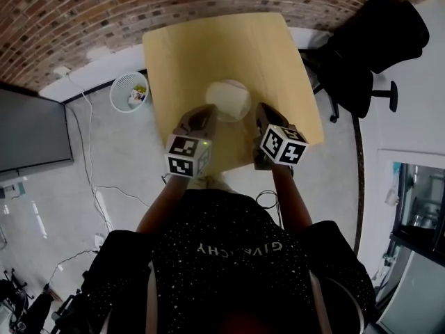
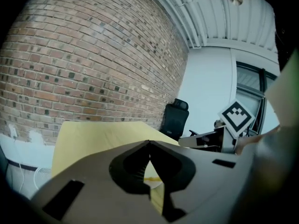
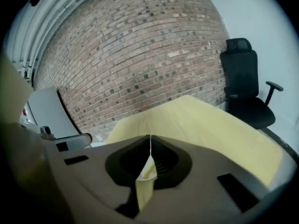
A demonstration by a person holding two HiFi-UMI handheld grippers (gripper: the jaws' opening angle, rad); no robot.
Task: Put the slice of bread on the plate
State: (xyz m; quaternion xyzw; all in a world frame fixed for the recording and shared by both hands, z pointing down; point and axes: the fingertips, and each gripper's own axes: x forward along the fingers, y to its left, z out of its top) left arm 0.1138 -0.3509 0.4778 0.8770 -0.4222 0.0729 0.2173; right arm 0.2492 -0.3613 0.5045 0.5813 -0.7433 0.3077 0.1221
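Yellow wood forms the table (image 1: 181, 54) that carries the white plate (image 1: 228, 99) near its middle, and a black office chair (image 1: 375, 40) stands off the table's edge, well to the right of the plate. The left gripper (image 1: 208, 111) lies just left of the plate and the right gripper (image 1: 262, 110) just right of it, each with its jaws clenched tip to tip on nothing. The slice of bread cannot be told apart from the plate's pale face; only a pale sliver with a yellow-brown edge shows below each pair of tips.
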